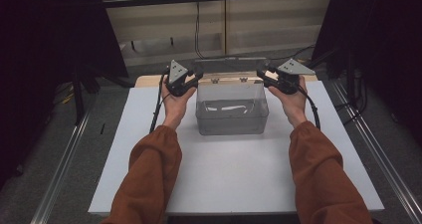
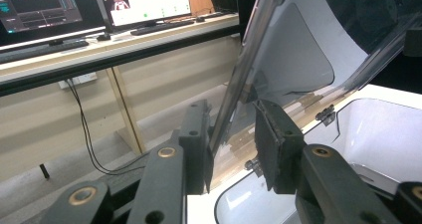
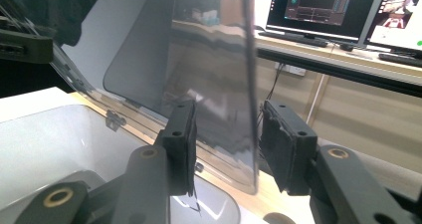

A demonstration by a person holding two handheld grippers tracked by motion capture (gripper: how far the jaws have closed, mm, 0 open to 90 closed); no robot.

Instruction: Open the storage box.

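Desk (image 1: 234,174): white top, wooden strip showing along its far edge; carries the box at its far middle.

Clear plastic box (image 1: 232,117): rectangular, transparent, open at the top, standing upright on the desk between the two hands. Its white-looking inside wall shows in both gripper views.

Lid (image 1: 230,64): clear, hinged along the box's far rim, raised to stand near upright behind the box. Small hinges (image 2: 326,113) join it to the rim. Held at its two side edges, one gripper per side.

Forearms: two, in rust-orange sleeves (image 1: 149,169), entering from the near edge of the high view.

Left gripper (image 1: 191,78): at the lid's left edge, grey three-cornered plate on top. In the left gripper view the lid's edge (image 2: 234,92) runs up between the jaws, against the left pad with a gap before the right pad; jaws stand apart around the edge, not clamped on both sides.

Right gripper (image 1: 263,75): at the lid's right edge. In the right gripper view the lid's edge (image 3: 250,84) stands between the jaws, a gap visible on each side; jaws apart around it.

Monitors (image 2: 144,2) and keyboard on a bench beyond.
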